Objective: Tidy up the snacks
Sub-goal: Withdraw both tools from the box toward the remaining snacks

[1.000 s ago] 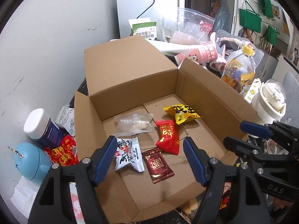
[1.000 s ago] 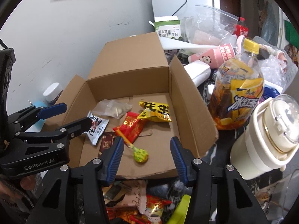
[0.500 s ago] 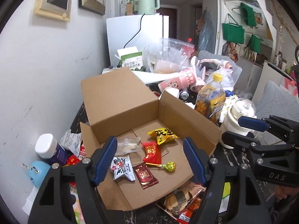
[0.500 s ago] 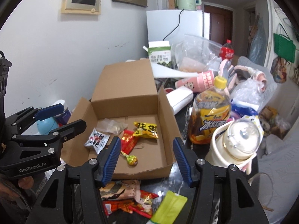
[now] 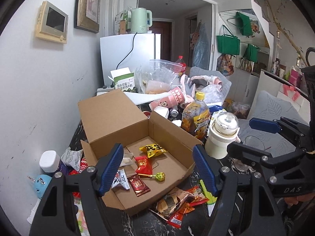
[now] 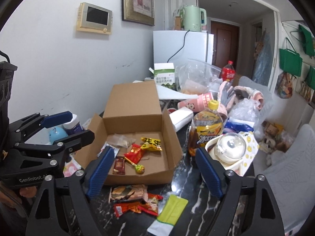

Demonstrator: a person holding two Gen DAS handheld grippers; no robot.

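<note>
The left gripper (image 5: pixel 156 170) stands open, its two blue pads well apart, and it holds nothing. The right gripper (image 6: pixel 155 172) is open wider; its jaws have just been opening, and nothing is between them. Both point down at an angle toward an open cardboard box (image 5: pixel 173 137) on a dark marble table (image 6: pixel 189 179).

Inside the box, straight ahead of both grippers, lie the snacks. Nearest to the right gripper is a lollipop (image 6: pixel 139 168) with a green wrapped head, and just beside it a dark brown packet (image 6: pixel 119 165). Behind these lies a red packet (image 6: pixel 134 155), and behind that a yellow packet (image 6: pixel 151 144). A clear bag (image 6: pixel 120 140) lies toward the far left corner. A white packet (image 5: pixel 121 179) is partly hidden behind the left pad of the left gripper.

Outside the box, on the table just in front of its near wall, a small pile of loose snacks (image 6: pixel 133 198) lies below the right gripper, with a yellow-green pouch (image 6: pixel 170 210) beside it on the right.

To the right of the box stands a bottle of iced tea (image 6: pixel 206 129) with a yellow cap, and near it a cream cup with a clear dome lid (image 6: pixel 229 149). To the left of the box, near the wall, there are a blue round thing (image 5: pixel 42 182) and a jar with a white lid (image 5: pixel 50 161).
</note>
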